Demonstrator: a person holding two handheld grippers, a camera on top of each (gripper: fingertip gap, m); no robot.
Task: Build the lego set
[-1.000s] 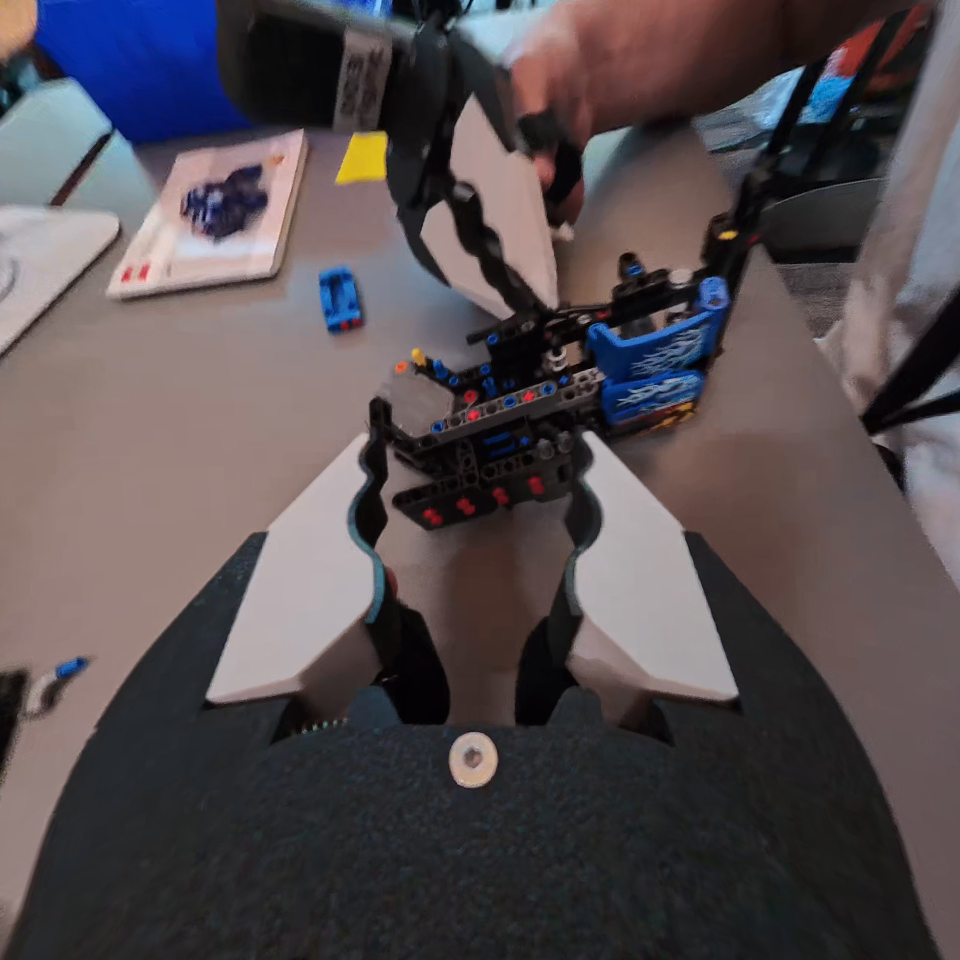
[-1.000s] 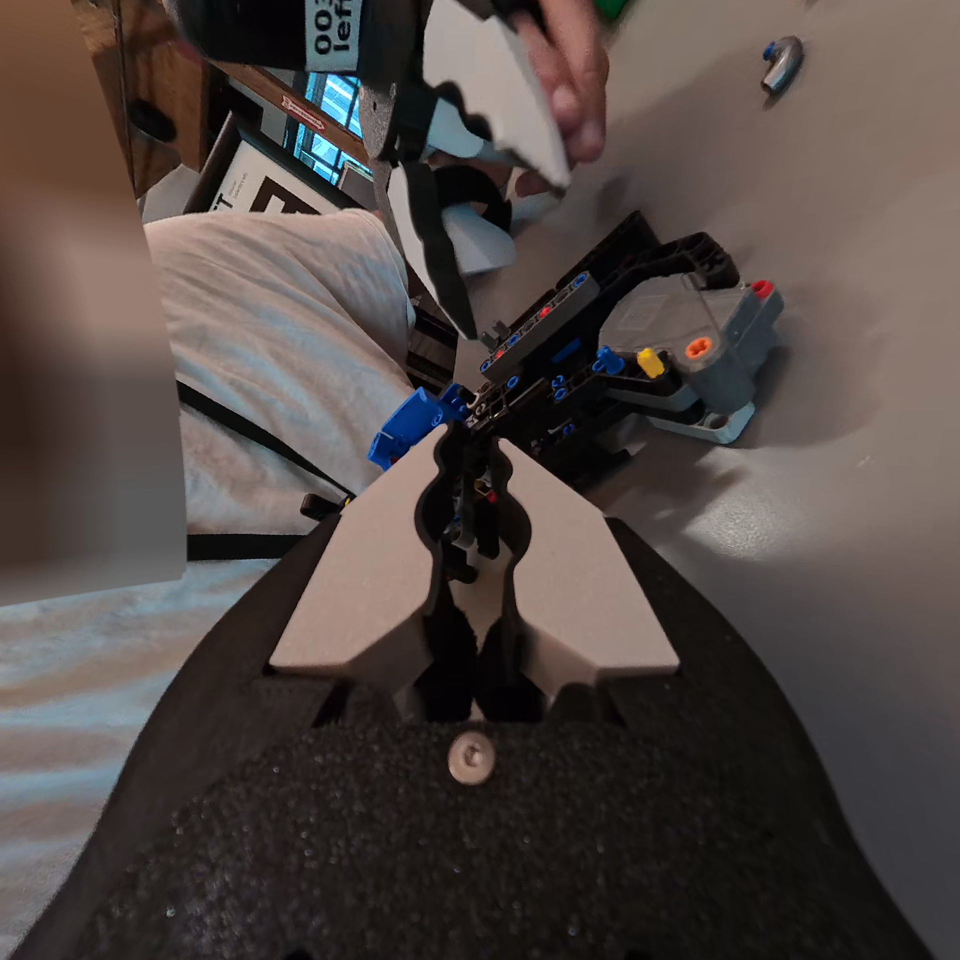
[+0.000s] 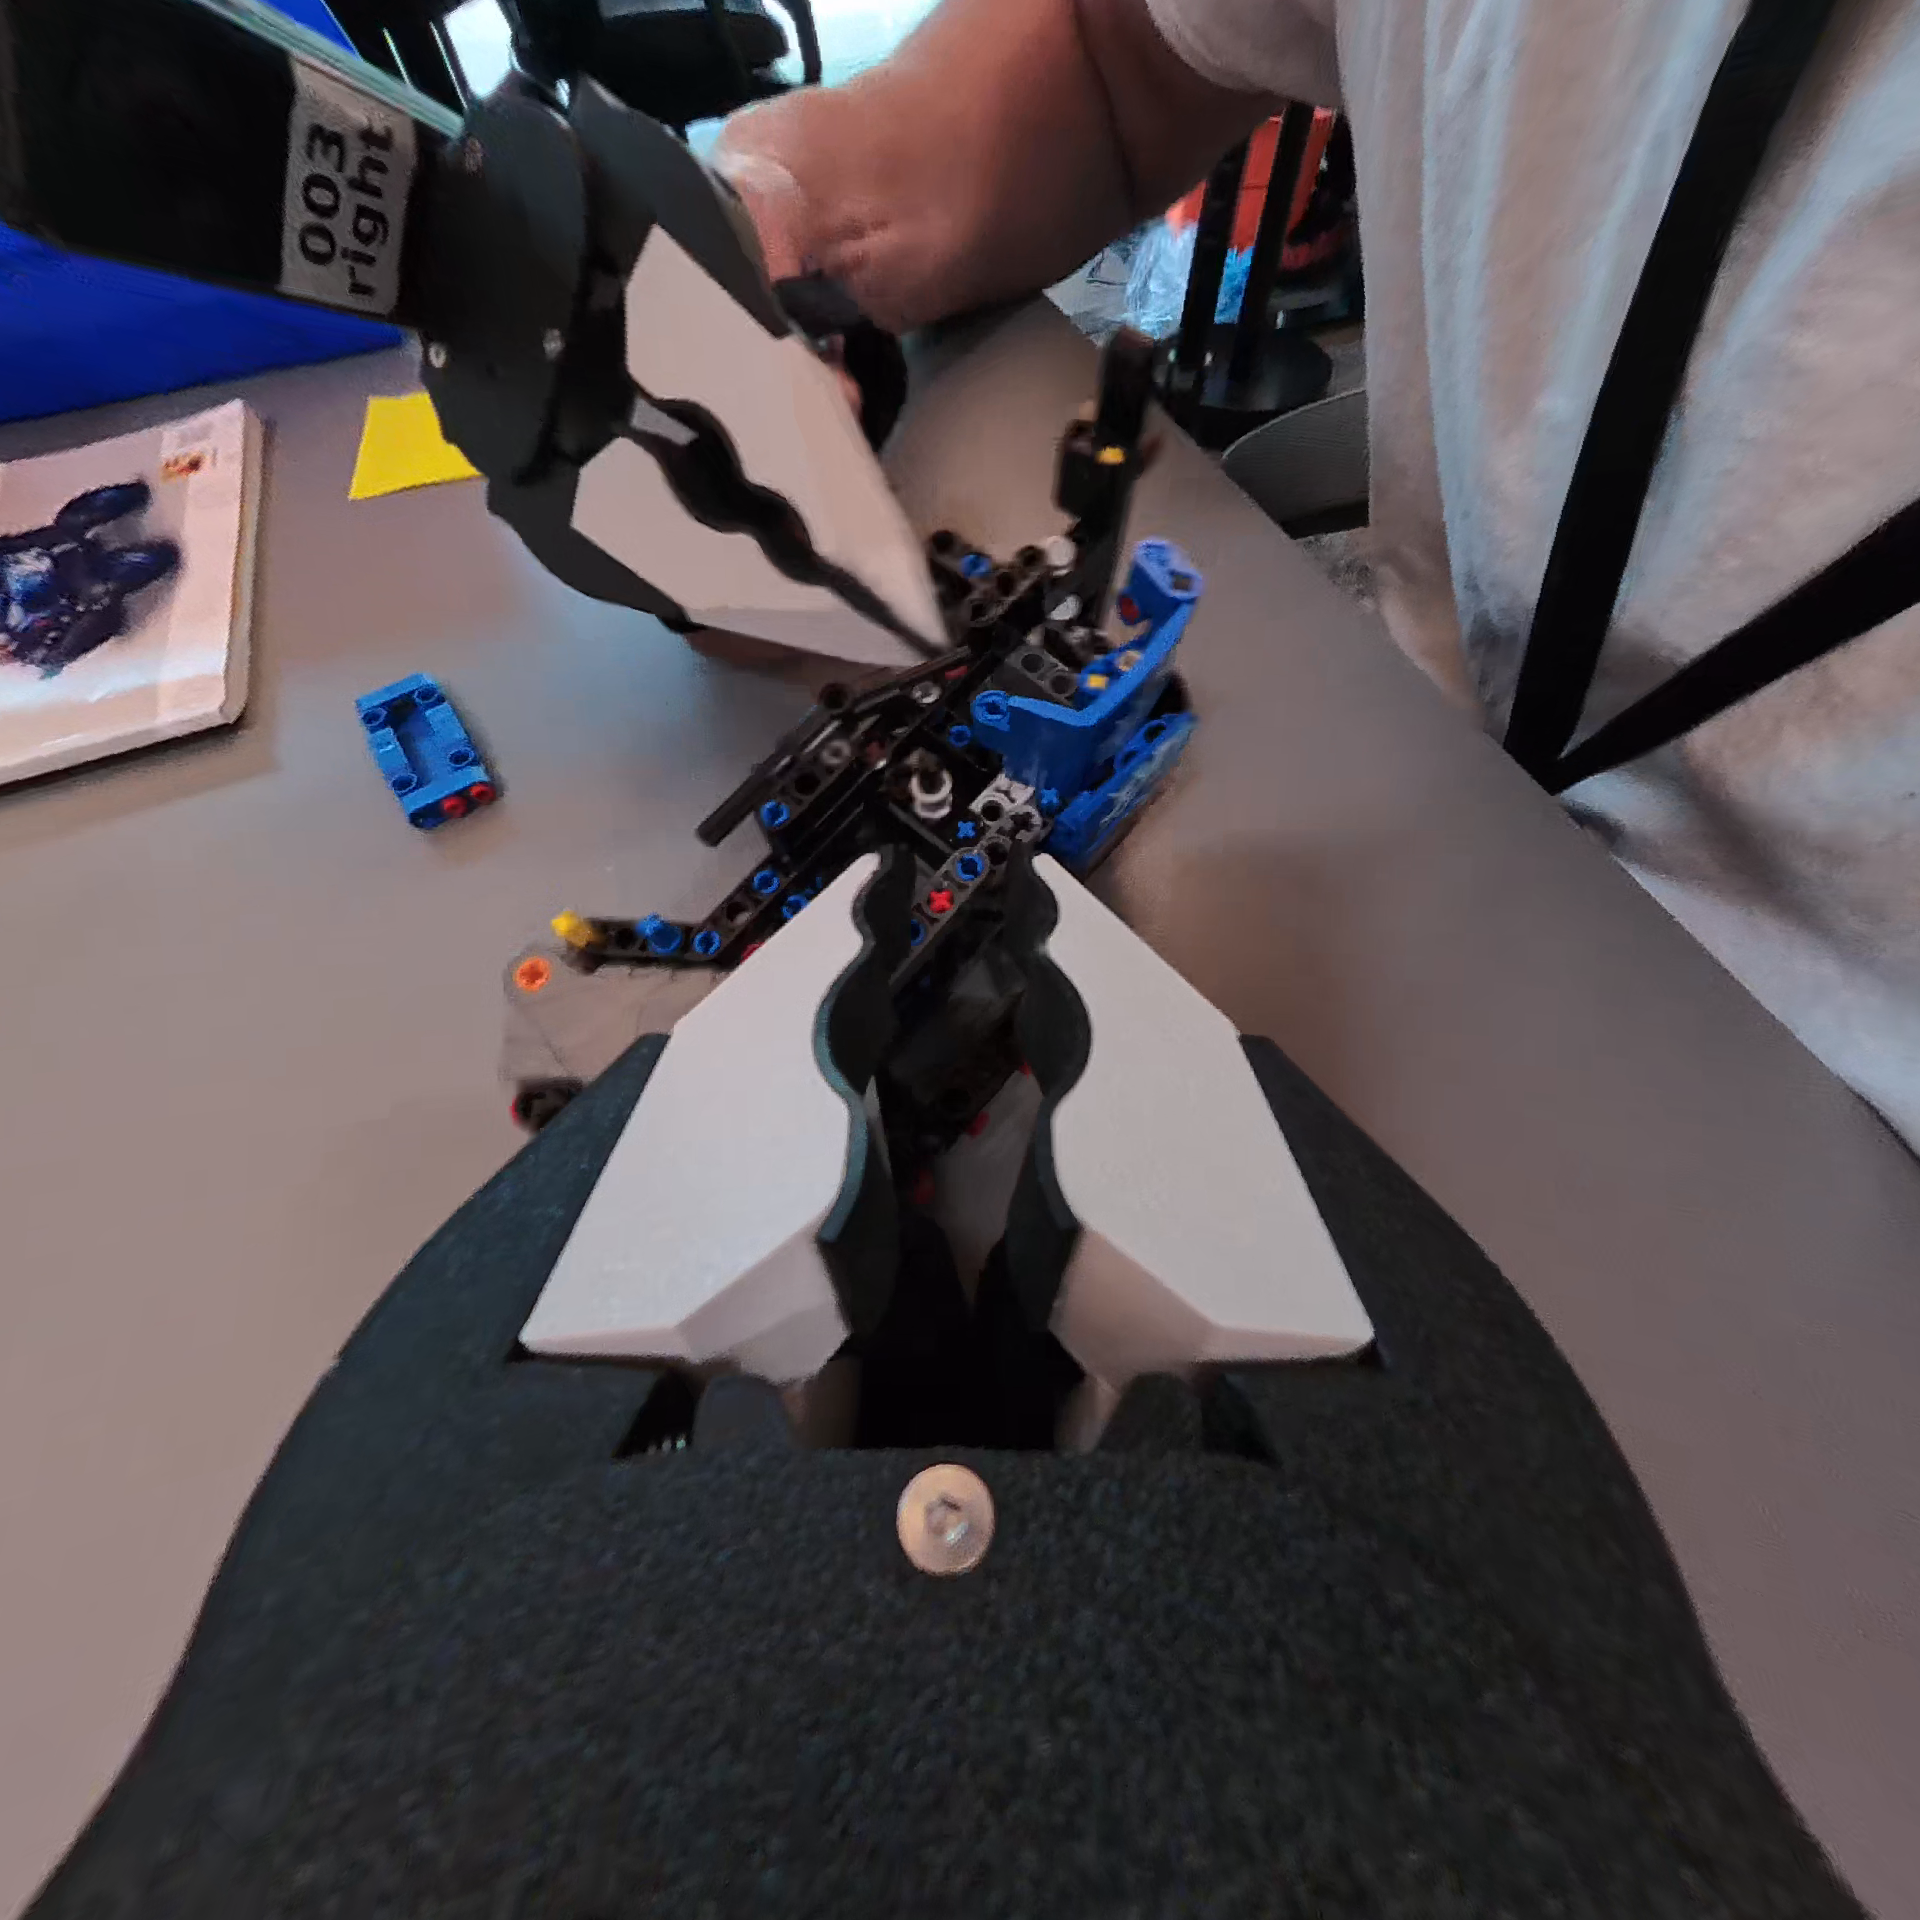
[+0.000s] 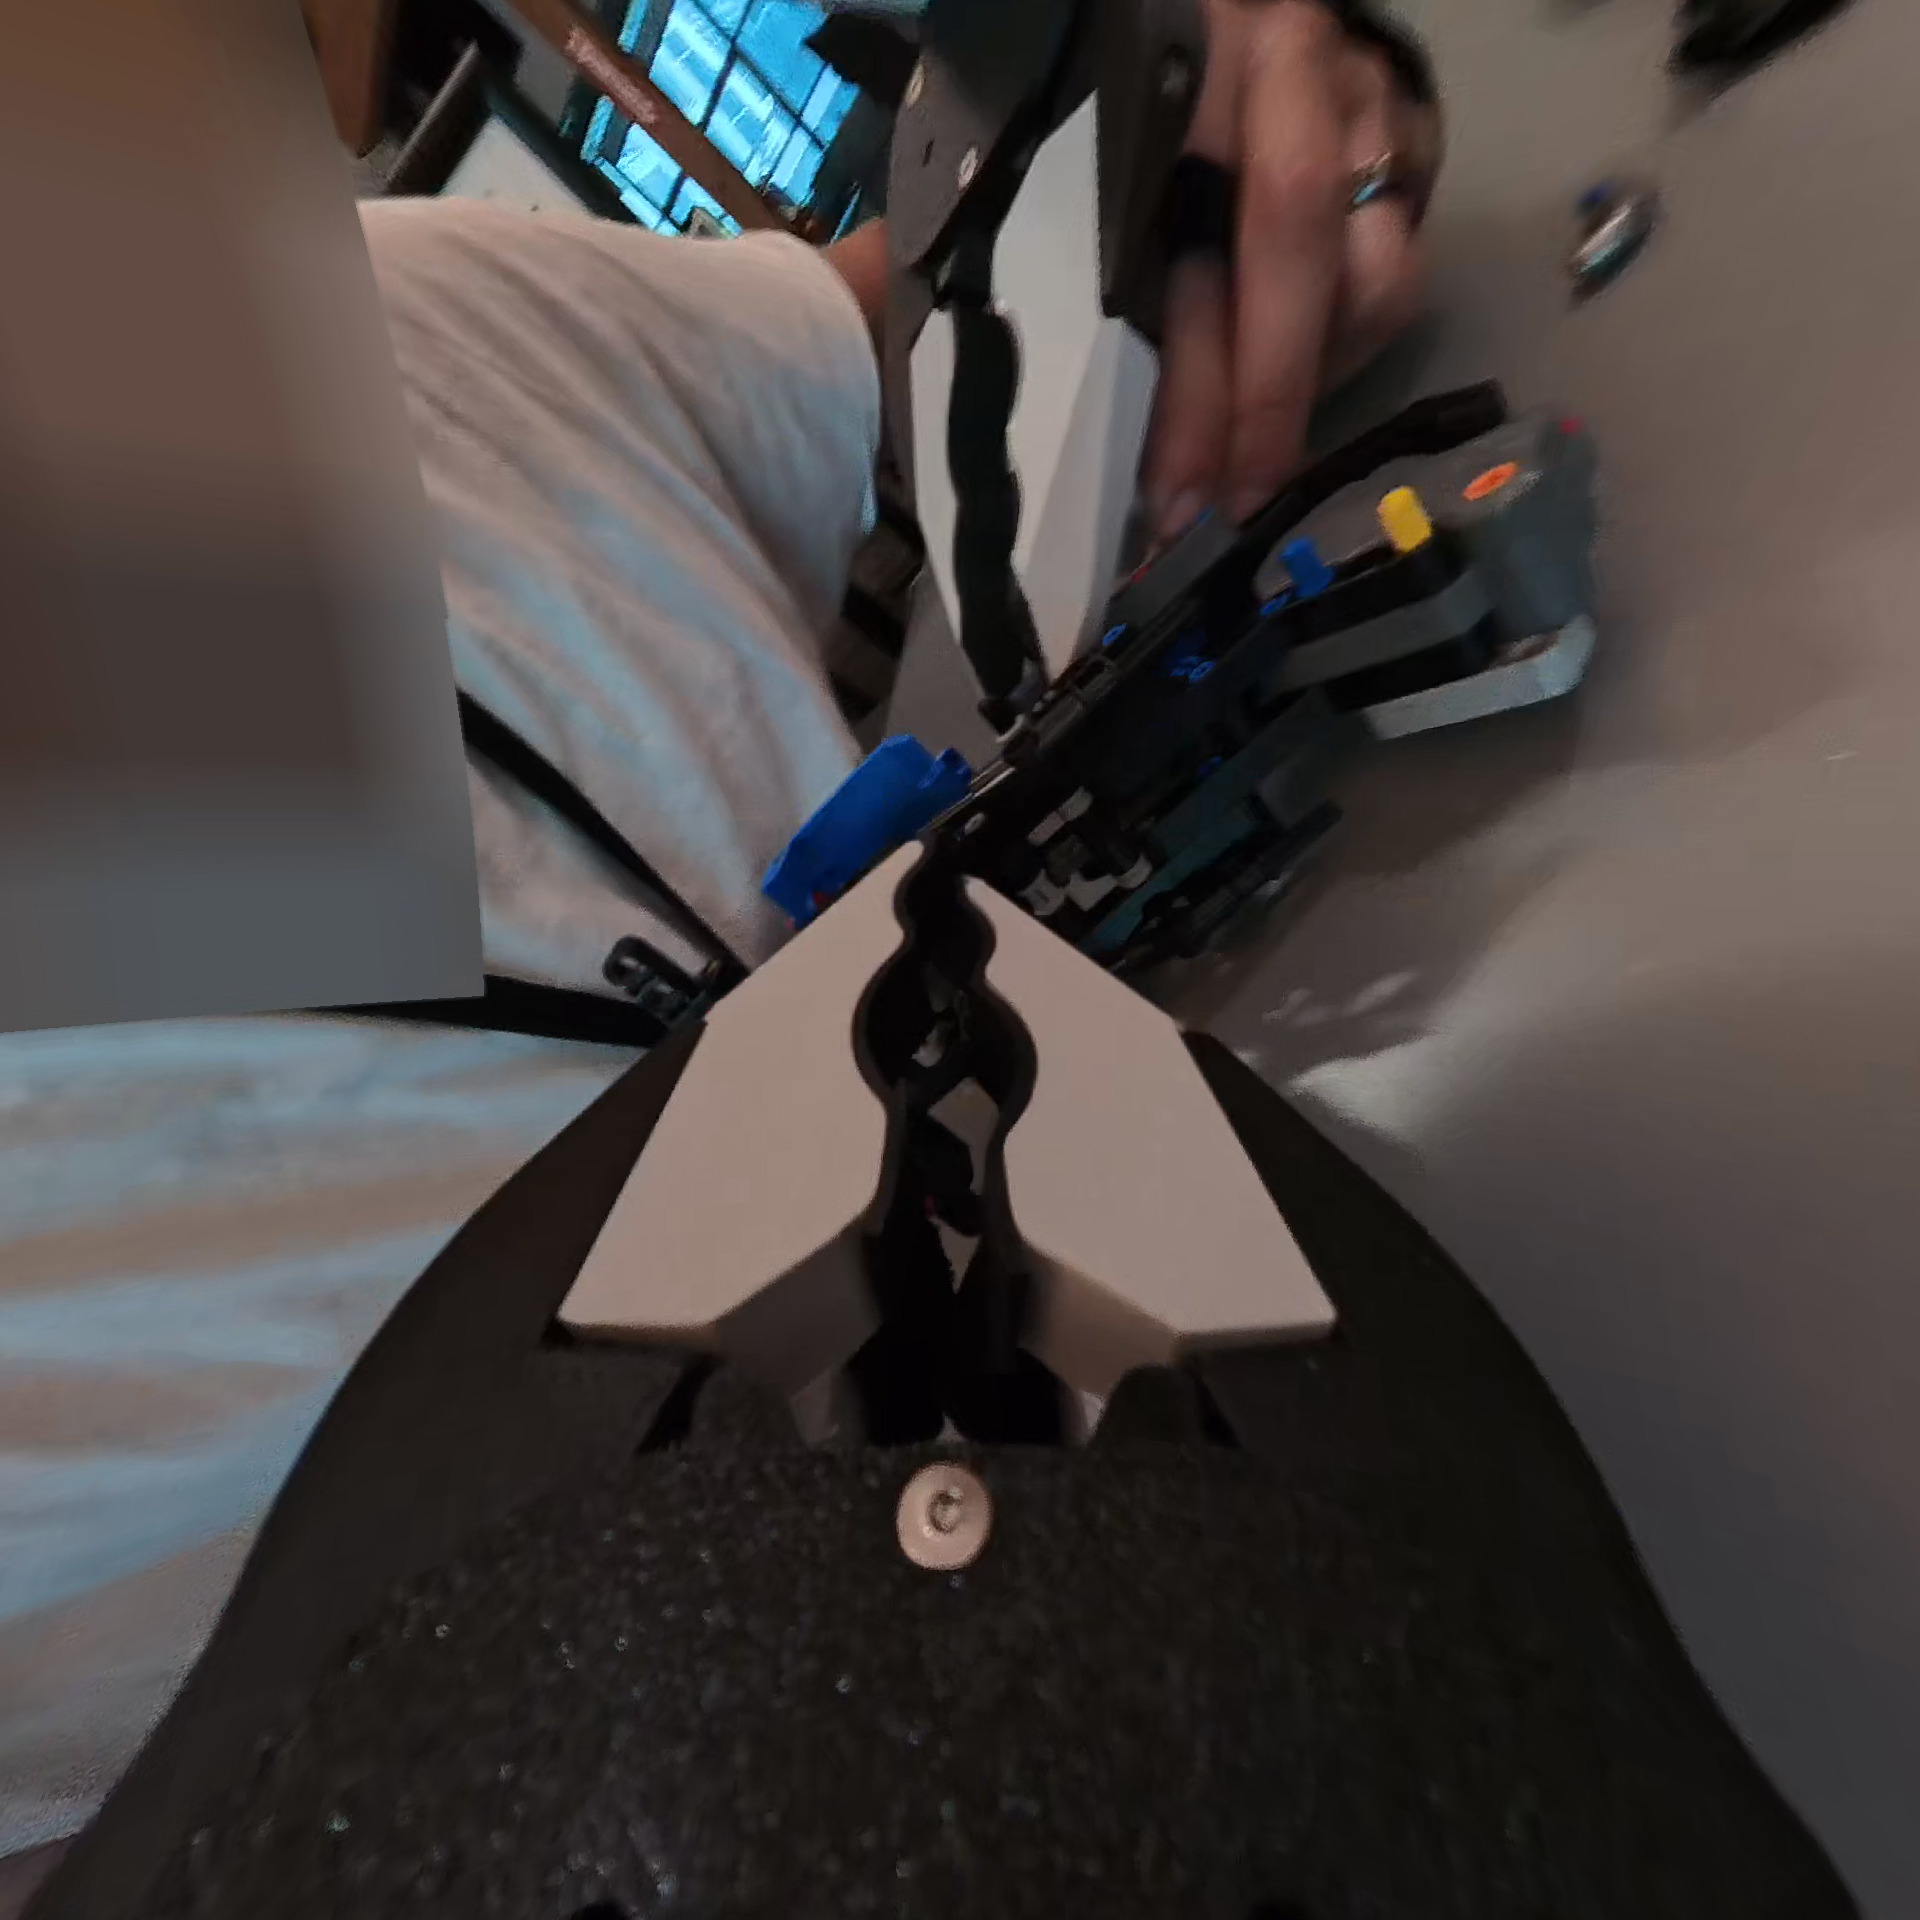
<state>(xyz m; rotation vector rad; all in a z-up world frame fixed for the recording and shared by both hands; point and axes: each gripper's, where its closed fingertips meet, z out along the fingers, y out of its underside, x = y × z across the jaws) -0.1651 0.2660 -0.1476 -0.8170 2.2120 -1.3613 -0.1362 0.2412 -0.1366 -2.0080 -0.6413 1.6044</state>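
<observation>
The left gripper, with pale grey fingers and wavy black pads, has its jaws drawn narrow and clamped on the near end of a black and blue building-brick model that lies on the grey table. From the far side, the right gripper pinches a thin black beam at the model's top, jaws almost closed. Left of the model lie a small blue brick plate, then a printed instruction booklet and a yellow paper square. In the right wrist view, the model's grey block shows.
</observation>
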